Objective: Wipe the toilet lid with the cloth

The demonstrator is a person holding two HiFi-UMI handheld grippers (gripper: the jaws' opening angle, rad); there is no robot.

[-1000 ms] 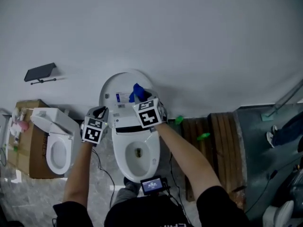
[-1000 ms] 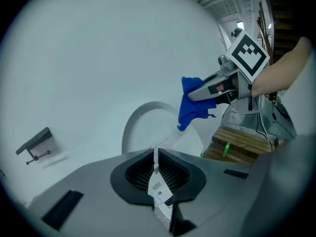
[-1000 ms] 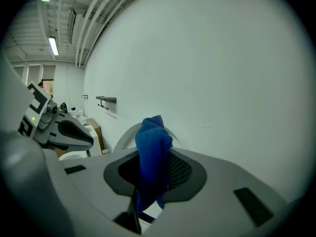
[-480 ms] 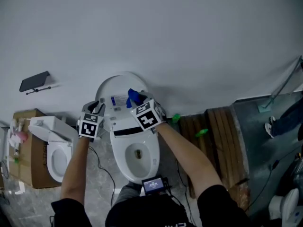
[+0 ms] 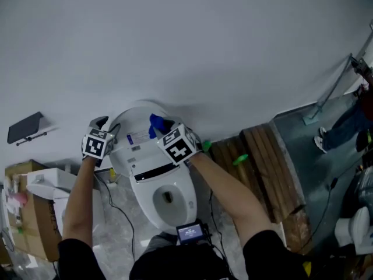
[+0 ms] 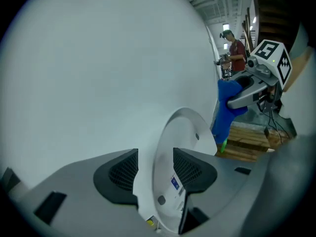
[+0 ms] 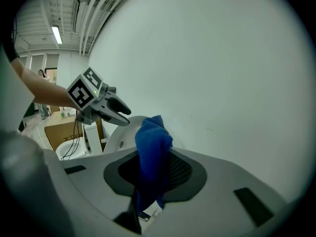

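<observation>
white wall (image 5: 204,39) behind toilet lid (image 5: 133,127); cardboard box (image 5: 26,226) at left, pink item (image 5: 14,198) inside. blue cloth (image 5: 156,124) at lid's top, clamped in right hand-held gripper (image 5: 165,130). left hand-held gripper (image 5: 104,123) shifted leftward, jaws just parted astride lid's rim.

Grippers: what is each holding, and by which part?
Right gripper shut on the cloth, pinching its middle. Left gripper holds nothing: its jaws have just been opening, lid edge between them.

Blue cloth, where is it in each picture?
Head view: middle, cloth held by the right gripper, by the lid.
Left gripper view: upper right, hanging beyond the lid.
Right gripper view: middle, pinched between the fingers.
Shared landmark: the raised white lid.
</observation>
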